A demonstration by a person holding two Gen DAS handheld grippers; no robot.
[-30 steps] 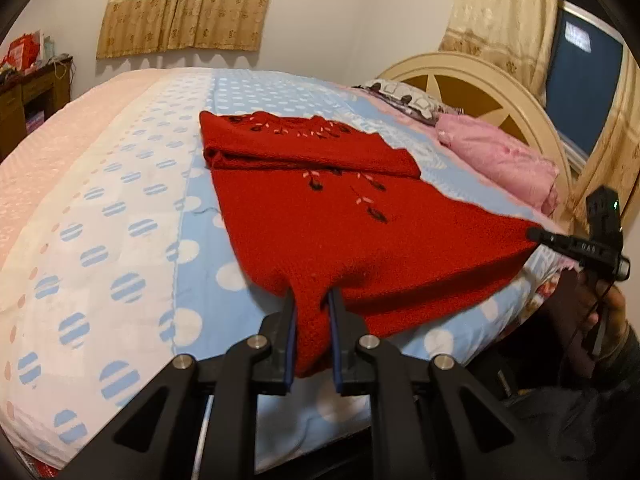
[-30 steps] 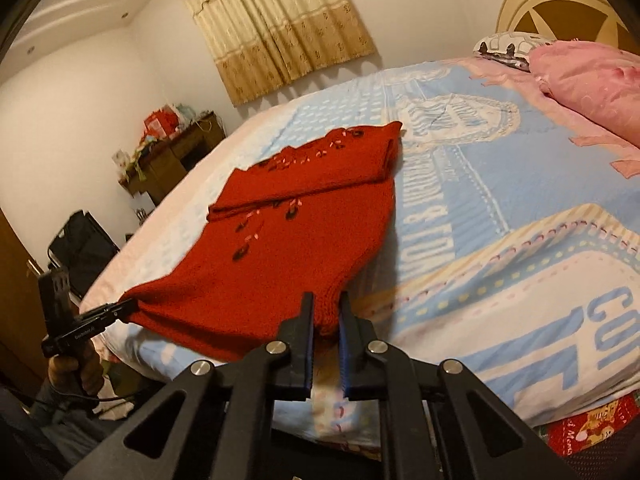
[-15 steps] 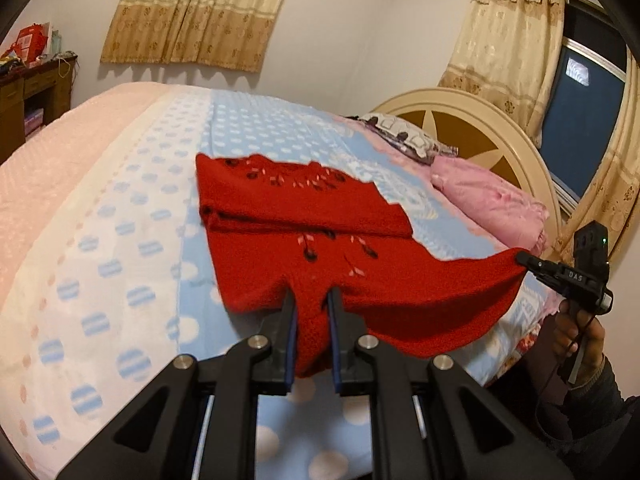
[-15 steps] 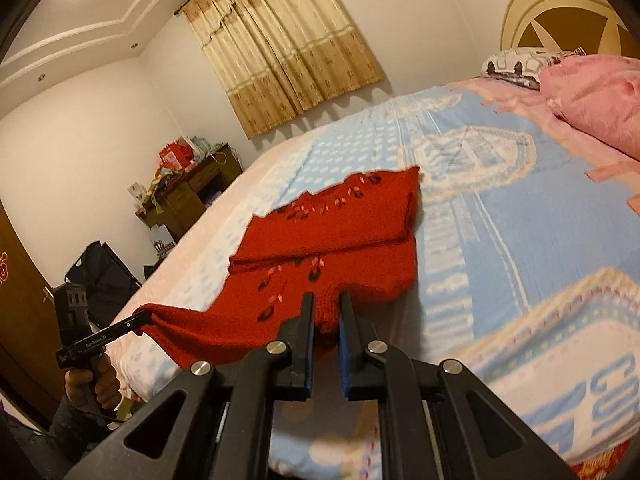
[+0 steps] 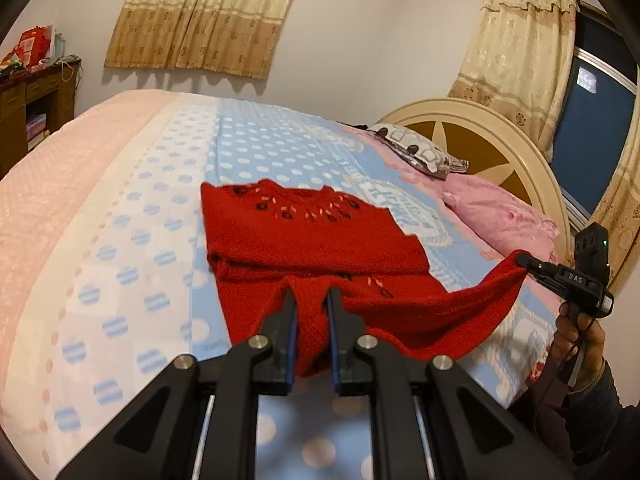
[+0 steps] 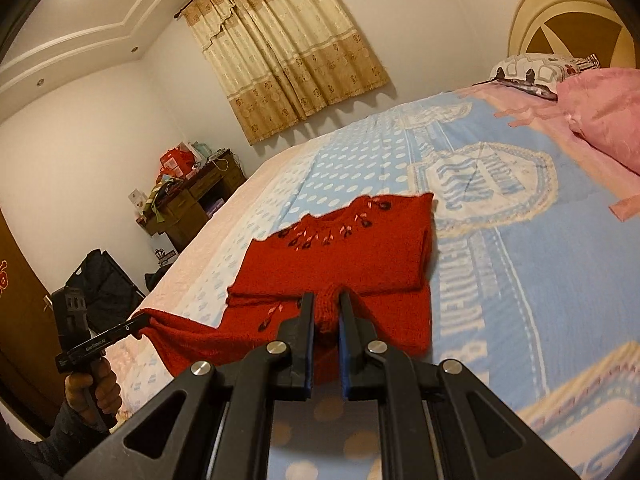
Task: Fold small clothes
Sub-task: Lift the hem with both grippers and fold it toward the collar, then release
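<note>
Cream curtains (image 5: 200, 16) and a round star-patterned headboard (image 5: 480, 140) frame a bed (image 5: 120, 208) covered by a blue, white and pink dotted spread. A red knitted sweater (image 5: 304, 236) is laid near the middle of the spread, its neckline with dark embroidered flowers pointed toward the far curtained wall and its hem turned toward the near edge of the bed. Its long axis is seen to run from the cameras away toward that wall, across the bed rather than toward the headboard. The upper part is folded flat over the body, so that a doubled band is formed across the width.

The hem is lifted off the spread at both near corners. One corner is pinched between the closed fingers of the left gripper (image 5: 310, 312), the red knit being bunched in the narrow gap. The other corner is clamped in the same way by the right gripper (image 6: 324, 320). In the left wrist view the right gripper (image 5: 560, 276) is seen at the right, held by a hand (image 5: 580, 332), with the hem stretched in a sagging line between the two tools. In the right wrist view the left gripper (image 6: 100, 340) is seen at the lower left.

A pink pillow (image 5: 500, 216) and a patterned pillow (image 5: 416, 152) are placed by the headboard, well apart from the sweater. A wooden desk (image 6: 192, 200) is stood against the far wall.
</note>
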